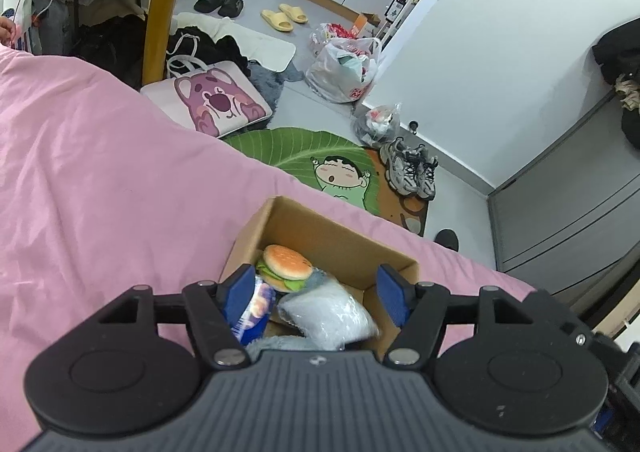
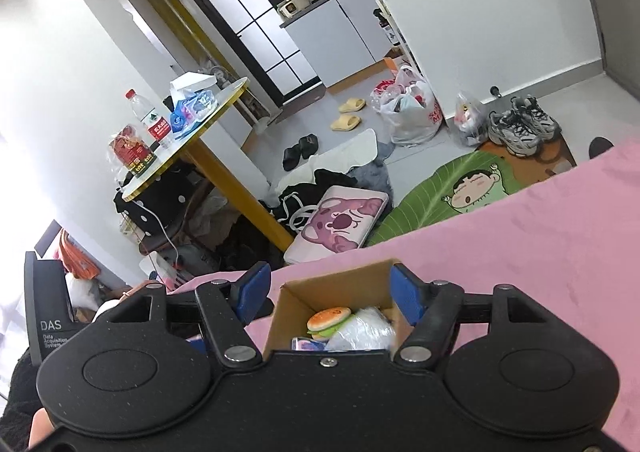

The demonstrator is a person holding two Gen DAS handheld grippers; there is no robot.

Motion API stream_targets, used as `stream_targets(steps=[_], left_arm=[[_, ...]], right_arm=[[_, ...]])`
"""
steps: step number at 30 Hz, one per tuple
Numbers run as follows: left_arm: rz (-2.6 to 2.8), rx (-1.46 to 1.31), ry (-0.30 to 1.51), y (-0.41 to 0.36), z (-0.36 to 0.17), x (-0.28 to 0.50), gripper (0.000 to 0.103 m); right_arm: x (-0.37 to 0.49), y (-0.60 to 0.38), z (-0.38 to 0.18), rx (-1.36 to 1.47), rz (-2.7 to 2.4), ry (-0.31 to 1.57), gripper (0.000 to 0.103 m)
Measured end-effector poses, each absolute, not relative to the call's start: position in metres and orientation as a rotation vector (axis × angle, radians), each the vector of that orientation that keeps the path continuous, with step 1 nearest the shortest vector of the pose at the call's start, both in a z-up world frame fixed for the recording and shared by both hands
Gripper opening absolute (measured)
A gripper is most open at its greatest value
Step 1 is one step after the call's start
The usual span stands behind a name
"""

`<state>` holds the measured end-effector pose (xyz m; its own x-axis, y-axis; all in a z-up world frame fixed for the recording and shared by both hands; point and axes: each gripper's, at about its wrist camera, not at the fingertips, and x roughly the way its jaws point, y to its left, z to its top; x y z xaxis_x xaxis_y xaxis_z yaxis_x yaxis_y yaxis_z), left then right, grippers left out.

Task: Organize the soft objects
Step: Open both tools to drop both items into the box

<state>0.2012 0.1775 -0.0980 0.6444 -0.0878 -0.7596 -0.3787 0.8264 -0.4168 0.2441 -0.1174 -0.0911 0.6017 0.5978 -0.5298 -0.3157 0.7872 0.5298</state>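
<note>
An open cardboard box [image 1: 340, 236] [image 2: 340, 284] sits on the pink bedspread [image 1: 100, 172] [image 2: 540, 236]. Inside lie a plush burger [image 1: 286, 264] [image 2: 328, 318], a clear plastic-wrapped soft bundle [image 1: 332, 316] [image 2: 364, 332], a blue-and-white packet [image 1: 256, 308] [image 2: 306, 344] and a grey fuzzy item [image 1: 276, 344]. My left gripper [image 1: 314, 298] hangs open just above the box, its blue pads either side of the contents, nothing between them. My right gripper [image 2: 332, 294] is open too, its pads straddling the box's width from above.
Beyond the bed edge the floor holds a leaf-shaped cartoon rug [image 1: 320, 156] [image 2: 460, 188], grey sneakers [image 1: 412, 172] [image 2: 520, 128], a pink bear bag [image 1: 216, 100] [image 2: 340, 224], plastic bags [image 1: 344, 68] [image 2: 412, 112] and slippers. A round yellow-legged table [image 2: 188, 132] stands left.
</note>
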Motion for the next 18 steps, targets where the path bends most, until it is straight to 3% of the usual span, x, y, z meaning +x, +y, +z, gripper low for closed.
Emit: stream_targets(steps=[2, 5, 14, 18], left_arm=[[0.173, -0.593, 0.863, 0.174, -0.093, 0.197, 0.076], [0.167, -0.583, 0.852, 0.166, -0.084, 0.188, 0.081], [0.113, -0.52, 0.868, 0.135, -0.061, 0.165, 0.084], [0.087, -0.47, 0.872, 0.114, -0.047, 0.153, 0.084]], right_arm=[[0.237, -0.124, -0.088, 0.402, 0.532, 0.756, 0.066], [0.227, -0.136, -0.083, 0.394, 0.517, 0.754, 0.066], [0.202, -0.17, -0.066, 0.399, 0.49, 0.735, 0.068], [0.193, -0.185, -0.059, 0.397, 0.471, 0.733, 0.074]])
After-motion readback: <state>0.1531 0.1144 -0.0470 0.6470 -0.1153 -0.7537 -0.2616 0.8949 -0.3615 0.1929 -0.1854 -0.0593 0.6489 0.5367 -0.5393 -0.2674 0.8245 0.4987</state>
